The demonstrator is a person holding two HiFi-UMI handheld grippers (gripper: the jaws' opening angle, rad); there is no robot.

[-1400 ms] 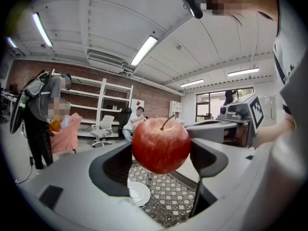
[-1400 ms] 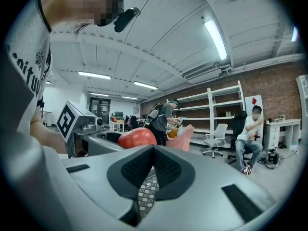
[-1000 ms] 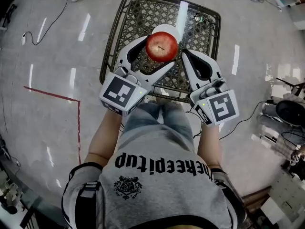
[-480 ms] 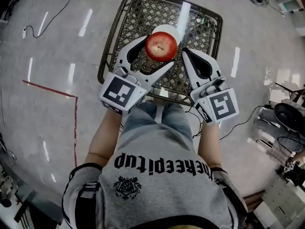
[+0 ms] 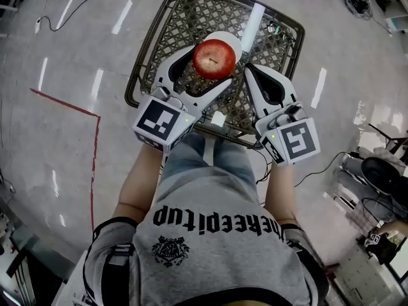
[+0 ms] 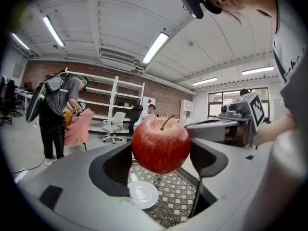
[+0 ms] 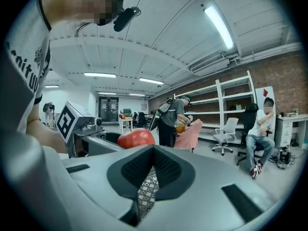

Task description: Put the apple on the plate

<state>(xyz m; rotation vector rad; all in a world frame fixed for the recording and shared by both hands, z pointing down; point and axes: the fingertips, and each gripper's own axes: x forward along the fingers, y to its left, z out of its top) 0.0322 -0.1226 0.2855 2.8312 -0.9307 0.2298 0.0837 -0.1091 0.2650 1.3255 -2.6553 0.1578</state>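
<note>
Apple (image 5: 213,58): held aloft by my left gripper (image 6: 161,153), jaws clamped on it, above mesh table (image 5: 178,11). Right gripper (image 7: 153,153): jaws together, empty. Carry step; next I lower onto white plate (image 6: 143,194) below, then release.

Square table (image 5: 191,14) at upper centre of head view: dark metal rim, pale lattice-patterned top. Set directly on glossy grey floor (image 5: 57,158).

On the top, per left gripper view: one white plate (image 6: 143,194), lying flat on the lattice, lower centre of frame. Mostly hidden in head view.

Small object (image 5: 273,27) near the top's upper right corner; too small to identify. Bright streak of reflected light across the right part of the top.

On the floor: red line (image 5: 95,164) with a corner at left of frame. Black cable (image 5: 331,160) at right of frame.
</note>
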